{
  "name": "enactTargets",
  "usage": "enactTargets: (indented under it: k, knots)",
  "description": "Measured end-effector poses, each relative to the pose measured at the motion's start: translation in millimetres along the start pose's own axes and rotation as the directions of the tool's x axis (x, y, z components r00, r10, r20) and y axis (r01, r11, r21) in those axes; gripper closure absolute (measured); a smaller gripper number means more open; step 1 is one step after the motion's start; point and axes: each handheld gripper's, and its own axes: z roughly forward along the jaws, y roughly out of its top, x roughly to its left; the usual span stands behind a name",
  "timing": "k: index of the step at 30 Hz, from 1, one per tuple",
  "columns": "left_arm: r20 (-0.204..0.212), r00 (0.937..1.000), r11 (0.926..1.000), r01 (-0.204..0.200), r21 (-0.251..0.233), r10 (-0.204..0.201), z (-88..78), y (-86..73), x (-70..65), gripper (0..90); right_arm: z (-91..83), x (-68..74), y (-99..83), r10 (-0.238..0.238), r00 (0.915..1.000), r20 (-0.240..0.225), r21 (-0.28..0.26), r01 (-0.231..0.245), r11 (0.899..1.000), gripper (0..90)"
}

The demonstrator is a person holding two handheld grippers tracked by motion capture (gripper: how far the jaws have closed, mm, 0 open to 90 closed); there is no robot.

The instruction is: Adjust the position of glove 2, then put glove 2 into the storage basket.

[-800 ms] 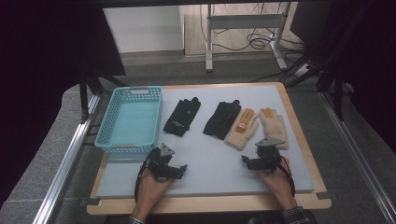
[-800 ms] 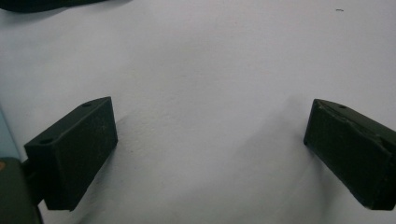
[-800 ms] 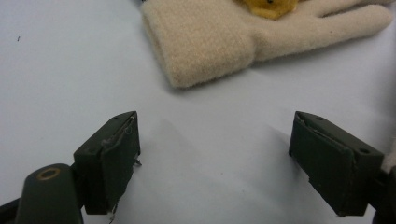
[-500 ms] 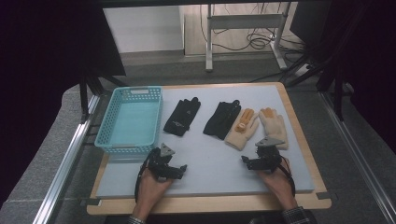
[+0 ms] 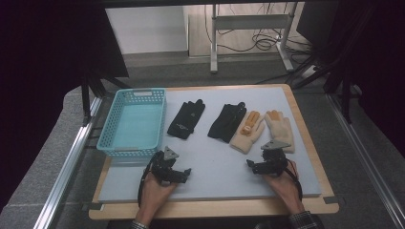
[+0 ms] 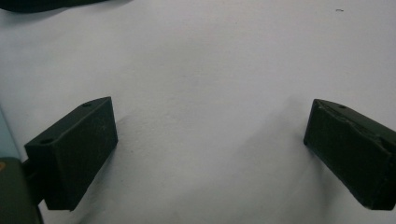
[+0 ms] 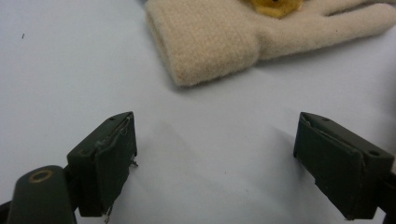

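**Both tools wide and empty, gloves ahead**

The cream glove (image 5: 248, 130) with orange fingertips lies nearest the right tool (image 5: 260, 166), its cuff just ahead of the jaws in the right gripper view (image 7: 205, 44). A second cream glove (image 5: 281, 128) lies beside it toward the counter's right edge, and a black glove (image 5: 228, 121) touches it on the other side. Another black glove (image 5: 186, 119) lies apart, near the turquoise basket (image 5: 108, 147) at the left edge. The right tool (image 7: 215, 163) rests at the near edge with its jaws spread and nothing between them. The left tool (image 5: 177, 172), just before the basket's near wall, likewise stands open over bare counter (image 6: 210, 84).
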Motion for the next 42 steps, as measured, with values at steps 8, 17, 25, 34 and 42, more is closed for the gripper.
enactTargets:
  k: [8, 17, 25, 34, 42]
  knots:
    - [0.000, 1.0000, 1.0000, 0.000, -0.001, 0.000, 0.0, 0.0, -0.1, 3.3, -1.2, 0.3, -0.1, 0.001, 1.0000, -0.008, 0.000, -0.001, 1.000, 13.9]
    - [-0.001, 1.0000, 1.0000, 0.000, -0.001, 0.000, 0.0, -0.1, -0.1, 3.3, -3.1, 1.6, 5.2, -0.006, 0.9997, -0.023, 0.003, 0.006, 1.000, 15.0]
    - [0.000, 1.0000, 1.0000, 0.001, -0.001, -0.001, 0.0, -0.1, -0.1, 3.3, -4.8, 2.4, 31.1, -0.029, 0.9975, -0.064, -0.023, 0.028, 0.999, 22.4]
    - [0.000, 1.0000, 1.0000, 0.001, -0.001, -0.001, -0.1, -0.1, 0.0, 3.3, 12.9, -6.7, 66.5, -0.017, 0.9943, -0.105, -0.042, 0.012, 0.999, 36.4]
    - [0.001, 1.0000, 1.0000, 0.001, -0.001, -0.001, 0.0, -0.1, 0.0, 3.3, 39.9, -13.7, 102.2, -0.038, 0.9931, -0.111, -0.048, 0.033, 0.998, 44.8]
